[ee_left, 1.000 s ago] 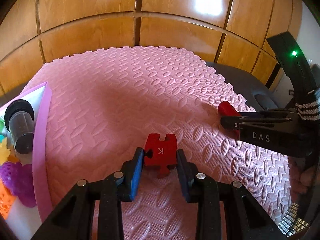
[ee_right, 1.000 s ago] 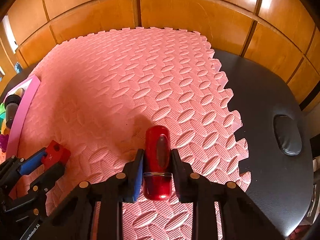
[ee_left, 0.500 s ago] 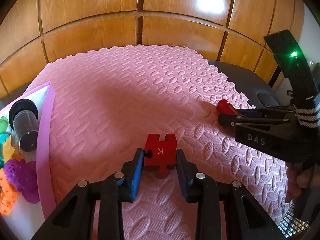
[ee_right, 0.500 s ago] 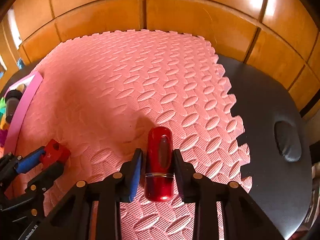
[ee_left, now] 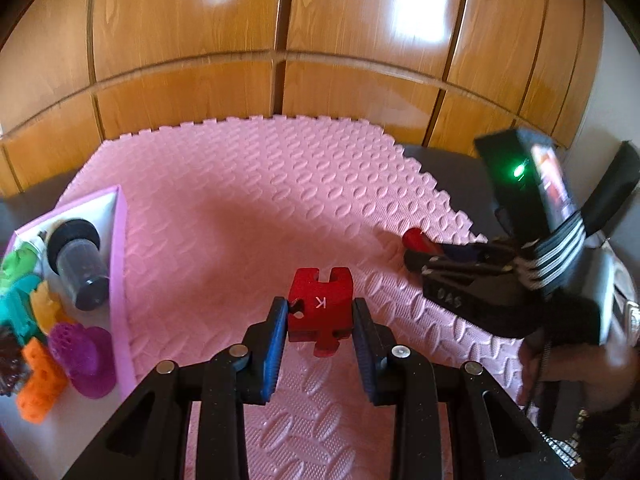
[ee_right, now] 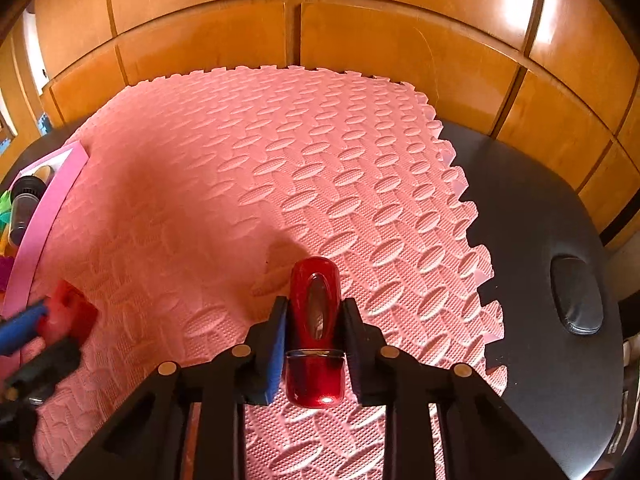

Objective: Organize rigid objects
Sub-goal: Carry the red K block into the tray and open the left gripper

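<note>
My left gripper (ee_left: pixel 320 312) is shut on a red puzzle-shaped block marked K (ee_left: pixel 320 304), held above the pink foam mat (ee_left: pixel 248 200). My right gripper (ee_right: pixel 314 320) is shut on a glossy red cylinder-shaped object (ee_right: pixel 315 332), also above the mat (ee_right: pixel 320 184). The right gripper (ee_left: pixel 416 254) with the red object's tip (ee_left: pixel 414 238) shows at the right of the left wrist view. The left gripper with its red block (ee_right: pixel 70 314) shows blurred at the left edge of the right wrist view.
A pink-rimmed white tray (ee_left: pixel 120 264) at the left holds a dark capped jar (ee_left: pixel 78 264) and several coloured plastic toys (ee_left: pixel 76 352). The tray's rim (ee_right: pixel 44 220) also shows in the right wrist view. The mat lies on a black table (ee_right: pixel 540 240) before wooden panelling (ee_left: pixel 280 40).
Both grippers have risen and pulled back with their objects, so more of the wall shows. The tray has come further into the left wrist view.
</note>
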